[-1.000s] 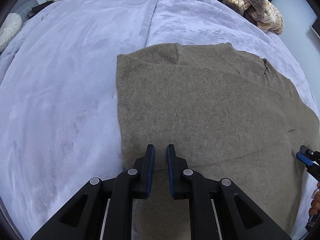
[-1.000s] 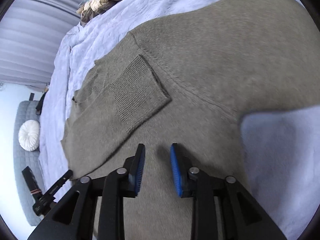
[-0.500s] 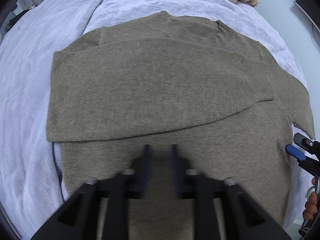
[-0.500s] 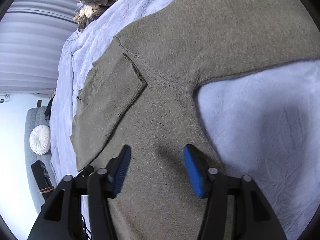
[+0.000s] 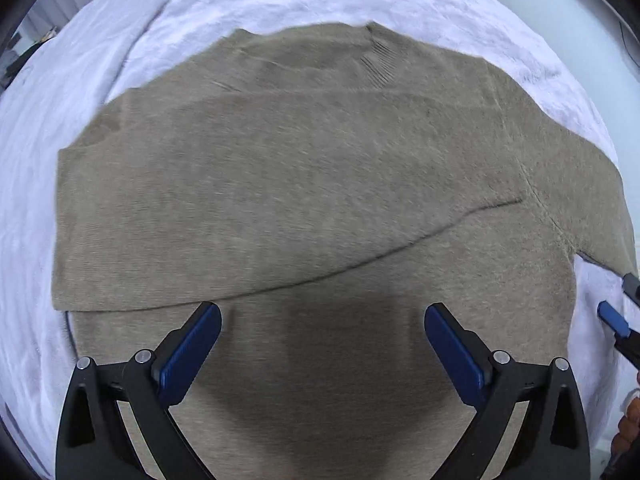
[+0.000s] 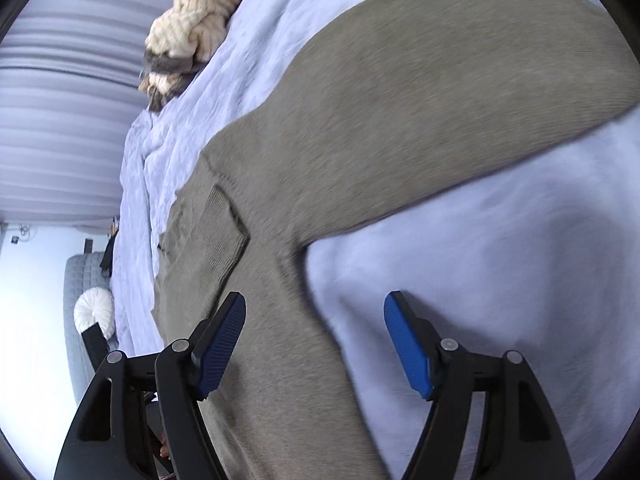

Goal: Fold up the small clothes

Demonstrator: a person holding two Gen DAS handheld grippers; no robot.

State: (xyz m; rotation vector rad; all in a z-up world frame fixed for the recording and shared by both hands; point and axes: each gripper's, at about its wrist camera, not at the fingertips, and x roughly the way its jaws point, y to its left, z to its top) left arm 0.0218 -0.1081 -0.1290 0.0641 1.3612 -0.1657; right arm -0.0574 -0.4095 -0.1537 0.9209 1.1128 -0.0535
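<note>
An olive-brown knitted sweater [image 5: 300, 184] lies flat on the lavender bed cover [image 5: 120, 40]. One sleeve is folded across its body, and the ribbed cuff [image 6: 220, 236] of that sleeve shows in the right wrist view. The other sleeve [image 6: 460, 100] stretches out over the cover. My left gripper [image 5: 322, 312] hangs over the sweater's lower body, its jaws opening wide with nothing between them. My right gripper [image 6: 315, 299] hovers over the sweater's side edge below the armpit; its jaws are opening too and hold nothing. Its blue fingertip [image 5: 612, 316] shows at the right edge of the left wrist view.
A heap of cream striped and brown clothes [image 6: 196, 20] sits at the far end of the bed. Beyond the bed's far side stands a grey sofa with a round white cushion [image 6: 94, 308]. Pleated curtains [image 6: 60, 120] close off that side.
Both grippers' jaws have spread from nearly shut to wide. The left view has shifted from the sweater's edge to over its body; the right view has shifted toward the outstretched sleeve.
</note>
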